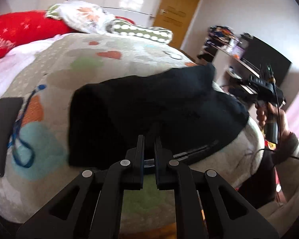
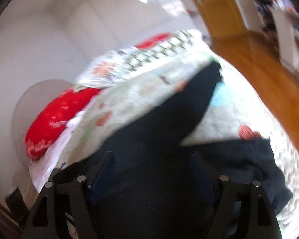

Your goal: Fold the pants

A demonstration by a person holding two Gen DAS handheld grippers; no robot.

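The dark pants [image 1: 149, 107] lie mid-frame on the patterned bed [image 1: 73, 63], the left tongs [image 1: 149, 139] pinched together at their near edge, the right tongs [image 2: 151, 159] spread apart above them.

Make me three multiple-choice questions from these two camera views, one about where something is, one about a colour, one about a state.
1. Where do the black pants lie?
A. on the wooden floor
B. on the patterned bedspread
C. on the shelf

2. What colour is the long pillow at the head of the bed?
A. red
B. blue
C. yellow

3. How do the right tongs stand?
A. shut
B. out of view
C. open

Answers: 1 B, bedspread shows all around the pants; 2 A, plainly red in both views; 3 C, the fingers stand wide apart above the dark fabric.
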